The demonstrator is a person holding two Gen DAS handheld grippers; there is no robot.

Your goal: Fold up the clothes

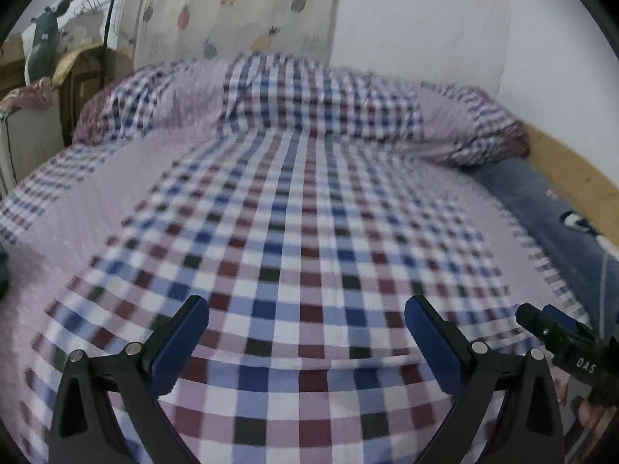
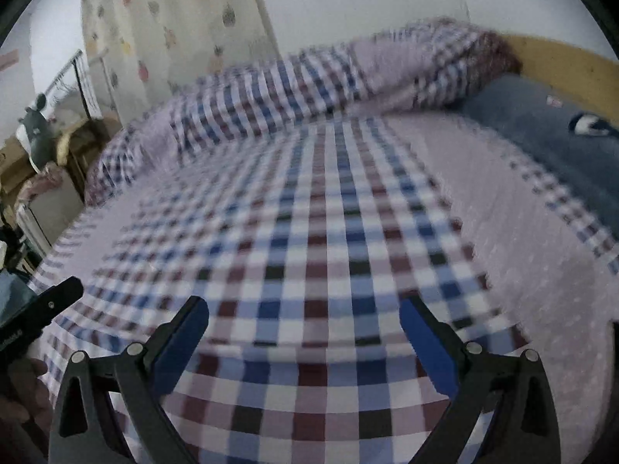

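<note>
No garment shows plainly on the checked bed sheet (image 1: 294,232) (image 2: 332,239). A dark bluish patch (image 1: 2,266) (image 2: 11,290) sits at the left edge in both views; I cannot tell what it is. My left gripper (image 1: 305,303) hovers open over the near part of the sheet, nothing between its blue pads (image 1: 174,352). My right gripper (image 2: 303,303) is open as well, over the same sheet and empty. Each gripper shows in the other's view: the right one's tip (image 1: 541,323) at lower right, the left one's tip (image 2: 58,294) at lower left.
A rolled checked duvet (image 1: 309,96) (image 2: 309,77) lies along the far side by the wall. A blue pillow (image 1: 541,201) (image 2: 541,123) rests against the wooden headboard (image 1: 580,170) on the right. A clothes rack (image 1: 108,11) and clutter stand far left. A hand (image 2: 23,390) holds the left gripper.
</note>
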